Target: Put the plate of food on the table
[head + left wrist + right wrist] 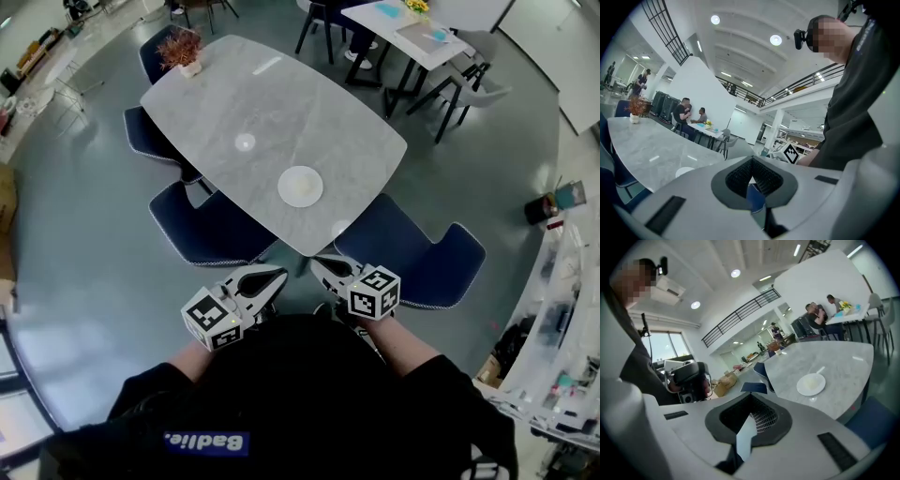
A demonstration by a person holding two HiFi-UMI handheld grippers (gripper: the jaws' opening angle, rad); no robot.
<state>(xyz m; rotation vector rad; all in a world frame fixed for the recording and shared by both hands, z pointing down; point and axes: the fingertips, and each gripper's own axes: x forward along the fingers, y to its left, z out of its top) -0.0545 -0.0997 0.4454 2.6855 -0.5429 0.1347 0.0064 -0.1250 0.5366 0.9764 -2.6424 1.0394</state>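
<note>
A white plate (300, 186) with pale food lies on the grey marble table (234, 103), close to its near corner. The right gripper view shows the same plate (811, 384) ahead and to the right on the table (839, 357). Both grippers are held close to the person's body, short of the table and apart from the plate. My left gripper (270, 277) is shut with nothing in it, its jaws meeting in its own view (751, 160). My right gripper (319, 266) is also shut and empty (751, 398).
Dark blue chairs stand at the near corner, one on the left (211, 230) and one on the right (422, 253). A potted plant (183, 52) sits at the table's far end. Another table with chairs (417, 33) stands behind; shelving lines the right wall (562, 309).
</note>
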